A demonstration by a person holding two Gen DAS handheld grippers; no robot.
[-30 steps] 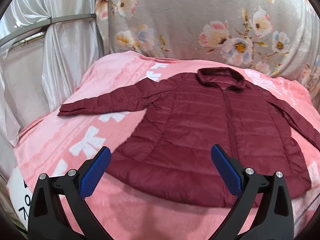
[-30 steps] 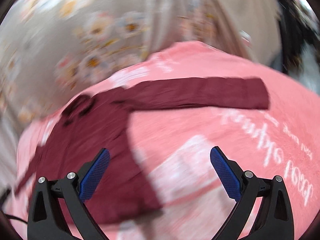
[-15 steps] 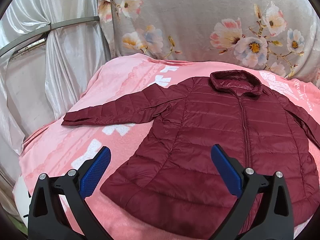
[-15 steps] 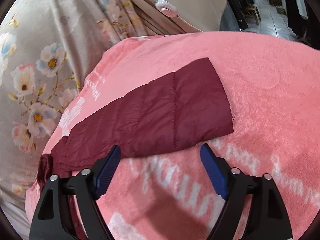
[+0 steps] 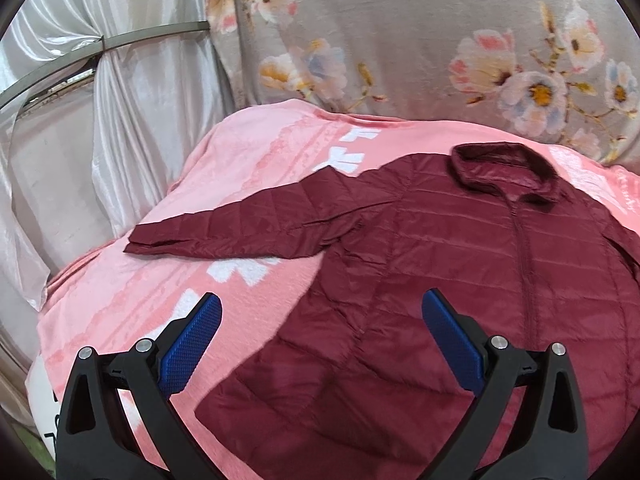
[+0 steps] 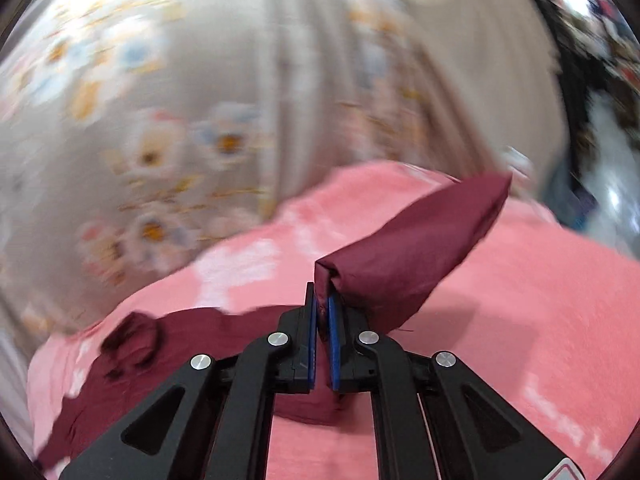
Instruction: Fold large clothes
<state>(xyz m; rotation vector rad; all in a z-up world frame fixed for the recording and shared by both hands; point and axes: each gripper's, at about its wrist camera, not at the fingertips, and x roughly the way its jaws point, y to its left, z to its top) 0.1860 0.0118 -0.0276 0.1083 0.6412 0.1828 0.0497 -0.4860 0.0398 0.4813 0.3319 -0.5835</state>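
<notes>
Maroon quilted puffer jacket [image 5: 440, 280] lies flat, front up, across the middle and right of the left wrist view on a pink fleece blanket [image 5: 240, 168], one sleeve stretched toward the left. The left tongs [image 5: 320, 344] hang spread wide above its hem, gripping nothing. The right tongs [image 6: 322, 312] are clenched on the other sleeve's cuff [image 6: 412, 248], lifted clear of the blanket. A grey floral cloth [image 5: 400, 40] hangs behind.
</notes>
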